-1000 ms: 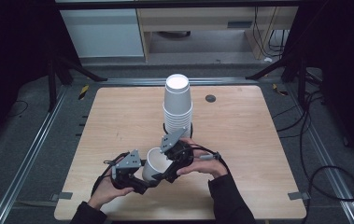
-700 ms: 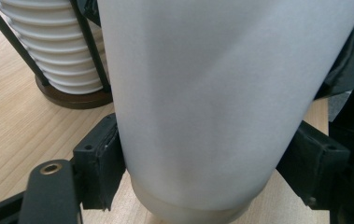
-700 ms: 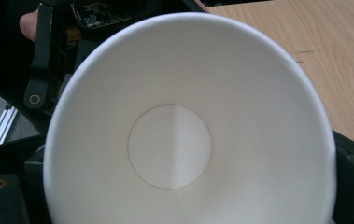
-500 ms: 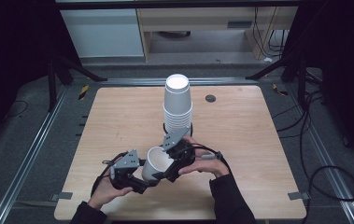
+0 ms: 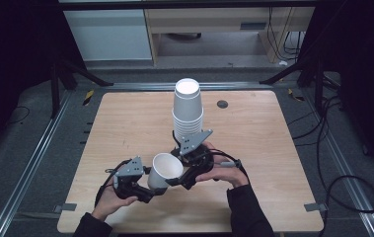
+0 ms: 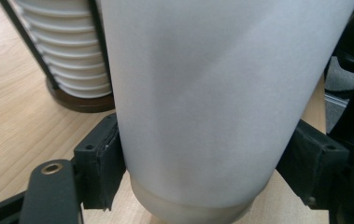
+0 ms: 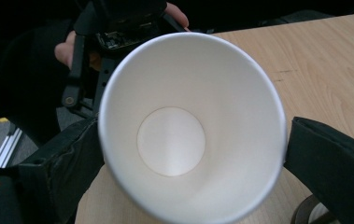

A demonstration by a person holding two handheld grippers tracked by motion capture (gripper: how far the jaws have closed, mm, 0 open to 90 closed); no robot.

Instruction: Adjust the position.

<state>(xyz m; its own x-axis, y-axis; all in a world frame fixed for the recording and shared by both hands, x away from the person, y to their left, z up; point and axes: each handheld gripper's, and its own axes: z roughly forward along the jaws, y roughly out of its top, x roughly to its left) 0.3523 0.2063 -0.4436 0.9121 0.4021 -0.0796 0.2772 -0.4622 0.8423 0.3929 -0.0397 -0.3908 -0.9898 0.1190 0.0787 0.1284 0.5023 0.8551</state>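
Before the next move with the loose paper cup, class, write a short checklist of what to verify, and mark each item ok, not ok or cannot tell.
1. Left claw pads against the loose cup near its base: ok.
2. Right claw pads touching the cup's rim: cannot tell; one pad looks in contact, the other shows a slight gap.
3. Cup empty inside: ok, bare white bottom in the right gripper view.
4. Cup tilted, mouth toward the right claw: ok.
5. Stack of cups upright on its dark base: ok.
6. Loose cup apart from the stack: ok.

White cup (image 6: 202,102) clamped between jaws; cup stack (image 6: 65,51) behind.
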